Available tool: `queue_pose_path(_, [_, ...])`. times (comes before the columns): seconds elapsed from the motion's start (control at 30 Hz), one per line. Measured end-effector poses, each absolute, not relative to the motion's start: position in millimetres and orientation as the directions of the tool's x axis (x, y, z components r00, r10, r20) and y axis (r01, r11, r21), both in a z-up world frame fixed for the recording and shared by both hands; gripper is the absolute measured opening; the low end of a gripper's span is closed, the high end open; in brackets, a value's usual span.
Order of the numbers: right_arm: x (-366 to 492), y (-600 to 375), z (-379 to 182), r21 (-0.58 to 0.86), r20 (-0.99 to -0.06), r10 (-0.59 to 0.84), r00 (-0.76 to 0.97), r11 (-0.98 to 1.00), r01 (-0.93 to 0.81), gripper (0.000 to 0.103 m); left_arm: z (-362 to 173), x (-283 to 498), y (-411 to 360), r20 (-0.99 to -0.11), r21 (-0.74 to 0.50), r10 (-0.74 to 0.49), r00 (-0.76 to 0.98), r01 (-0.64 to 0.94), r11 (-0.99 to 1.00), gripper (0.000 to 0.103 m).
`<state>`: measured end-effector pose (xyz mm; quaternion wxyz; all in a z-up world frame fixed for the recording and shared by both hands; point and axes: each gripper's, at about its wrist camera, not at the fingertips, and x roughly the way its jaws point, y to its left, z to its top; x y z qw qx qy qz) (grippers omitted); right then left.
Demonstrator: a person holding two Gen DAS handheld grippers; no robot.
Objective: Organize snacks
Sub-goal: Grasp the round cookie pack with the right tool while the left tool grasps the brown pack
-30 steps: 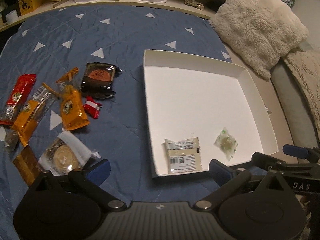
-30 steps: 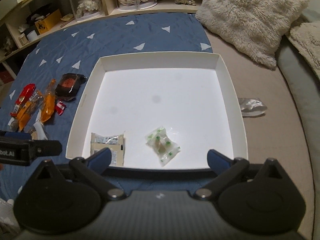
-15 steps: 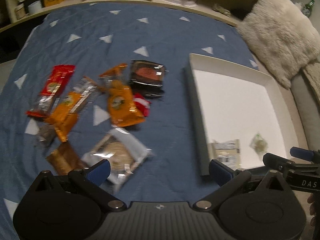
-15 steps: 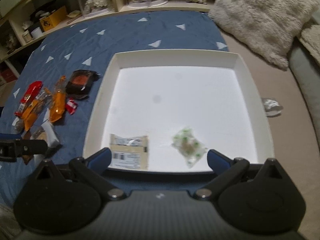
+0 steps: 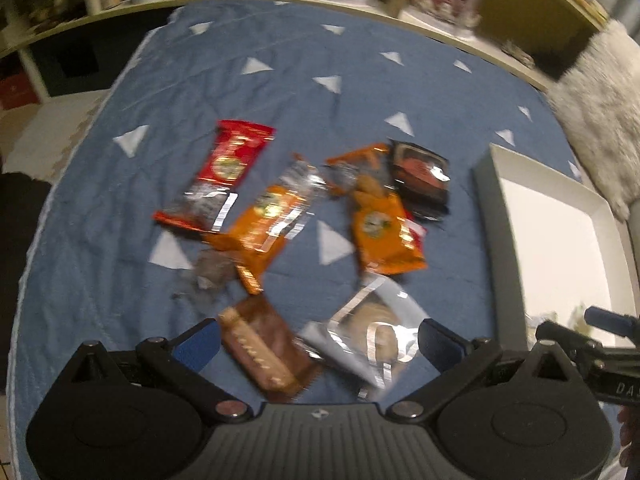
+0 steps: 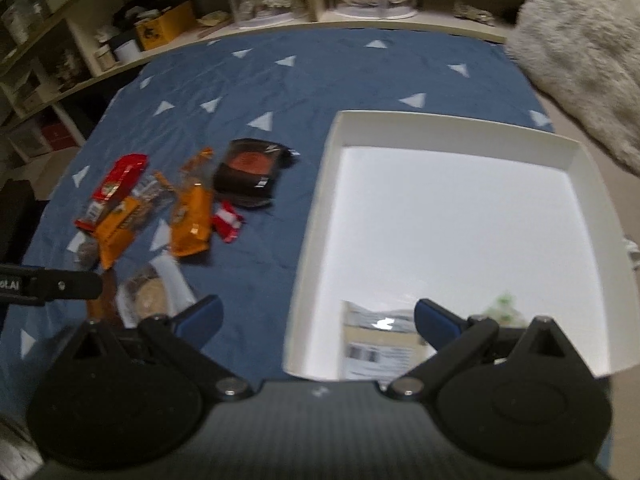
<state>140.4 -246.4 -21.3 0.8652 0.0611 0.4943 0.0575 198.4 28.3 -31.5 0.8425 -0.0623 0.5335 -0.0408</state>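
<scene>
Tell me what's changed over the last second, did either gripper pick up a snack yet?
No pickup yet. The left gripper swung left, from the white tray to over the loose snacks, now above the brown bar and clear cookie pack. The right gripper shifted left too. Both remain open and empty; the snacks haven't moved.

blanket gap: a clear strip of blue blanket (image 6: 256, 276) lay between the snack pile (image 5: 304, 224) and the white tray (image 6: 316, 216)
tray floor: mostly bare, just a beige packet (image 6: 380, 340) and green-dotted candy (image 6: 502, 308) at the near edge
in the way: tray wall, fluffy pillow (image 6: 580, 52) on the far right
</scene>
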Motion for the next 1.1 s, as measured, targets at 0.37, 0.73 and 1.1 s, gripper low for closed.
queue_pose_path(0.37, [165,-187,-32,0.209,-0.821,0.269,0.503,0.962,-0.174,0.103,-66,205,87,-0.925,-0.165,-0.100,0.366,-0.149,0.975,0.103])
queue_pose_path(0.73, [173,-139,-48,0.175,-0.794,0.382,0.472,0.888,-0.425,0.103,-106,208,92,-0.949,-0.269,-0.170,0.265,-0.403,0.875,0.103])
queue_pose_path(1.1, [167,-103,-85,0.108,-0.836,0.403,0.372,0.785,-0.610,0.103,-117,220,68,-0.960,-0.073,0.023,0.278,-0.331,0.941,0.103])
